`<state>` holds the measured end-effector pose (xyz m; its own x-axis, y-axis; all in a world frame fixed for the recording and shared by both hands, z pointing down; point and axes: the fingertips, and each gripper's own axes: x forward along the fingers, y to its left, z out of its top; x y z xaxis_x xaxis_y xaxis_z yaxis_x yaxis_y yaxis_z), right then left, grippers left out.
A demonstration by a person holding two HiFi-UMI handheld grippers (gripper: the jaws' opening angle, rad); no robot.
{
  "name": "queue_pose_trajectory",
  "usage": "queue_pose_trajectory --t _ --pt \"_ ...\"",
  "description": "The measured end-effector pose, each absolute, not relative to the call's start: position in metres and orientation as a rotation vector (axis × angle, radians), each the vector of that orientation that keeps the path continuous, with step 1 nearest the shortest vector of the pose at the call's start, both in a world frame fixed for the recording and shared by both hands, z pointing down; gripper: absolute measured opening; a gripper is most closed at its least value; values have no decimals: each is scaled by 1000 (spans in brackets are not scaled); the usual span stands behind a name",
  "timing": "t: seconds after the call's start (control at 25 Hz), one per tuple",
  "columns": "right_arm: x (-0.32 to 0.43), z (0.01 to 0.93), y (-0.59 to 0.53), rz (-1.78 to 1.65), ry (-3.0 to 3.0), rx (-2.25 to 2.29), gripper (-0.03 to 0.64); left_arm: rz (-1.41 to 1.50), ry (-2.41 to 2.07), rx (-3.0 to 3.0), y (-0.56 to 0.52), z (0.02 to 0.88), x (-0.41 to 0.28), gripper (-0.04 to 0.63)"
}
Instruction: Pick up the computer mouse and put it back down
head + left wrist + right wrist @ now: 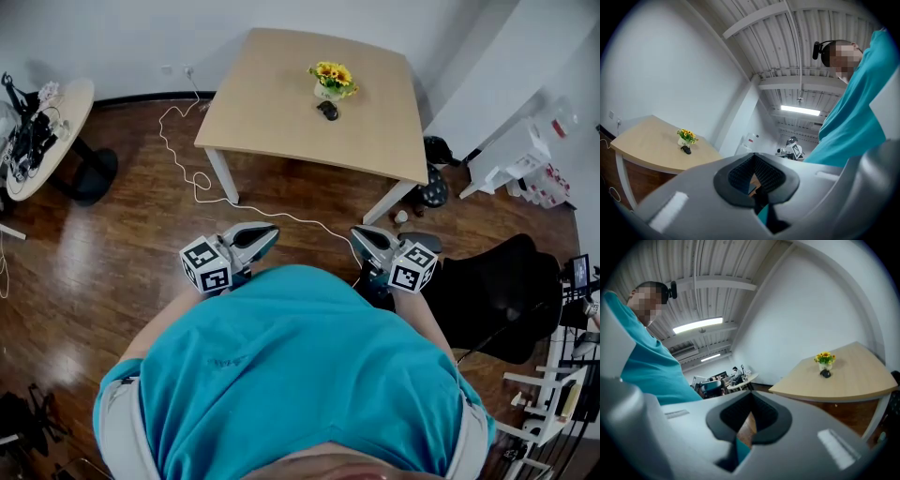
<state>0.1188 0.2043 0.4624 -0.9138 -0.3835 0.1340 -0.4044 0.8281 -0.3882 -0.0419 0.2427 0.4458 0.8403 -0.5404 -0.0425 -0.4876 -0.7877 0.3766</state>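
Teal shirt (300, 375) fills the bottom of the head view. Just past it we have the left gripper (272, 231) and the right gripper (358, 232), both held over the wood floor (112, 272) and well short of the table (272, 112). In each gripper's own view the jaws are closed together with nothing between the pads, so both are empty. The mouse (328, 111) lies flat near the middle of the table, a little toward its right edge. The flower pot (330, 90) sits just beside it on the far-edge side; we can't tell if they touch. A white cable (187, 173) trails on the floor off the table's left corner, and a black chair (497, 291) stands off the near right corner. Mouse down and both grippers empty and away fits either the walk-up to a pick or the stand-off after the mouse was set back; we can't split those. Our handling notes for any grip here:
- The mouse is low, rounded and likely slick.
- The jaws need to open wide ahead of it and close across its two long sides, low on the body.
- Coming in from the near edge keeps the jaws clear of the flowers.
- A set-down should be flat and gentle, and not against the pot.
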Motion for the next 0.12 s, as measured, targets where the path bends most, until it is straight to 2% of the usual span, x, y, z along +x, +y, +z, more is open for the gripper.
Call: queue_pose_trajectory --t 0.12 --pt "121 462 203 643 -2957 638 0 -207 -771 2667 243 447 -39 5"
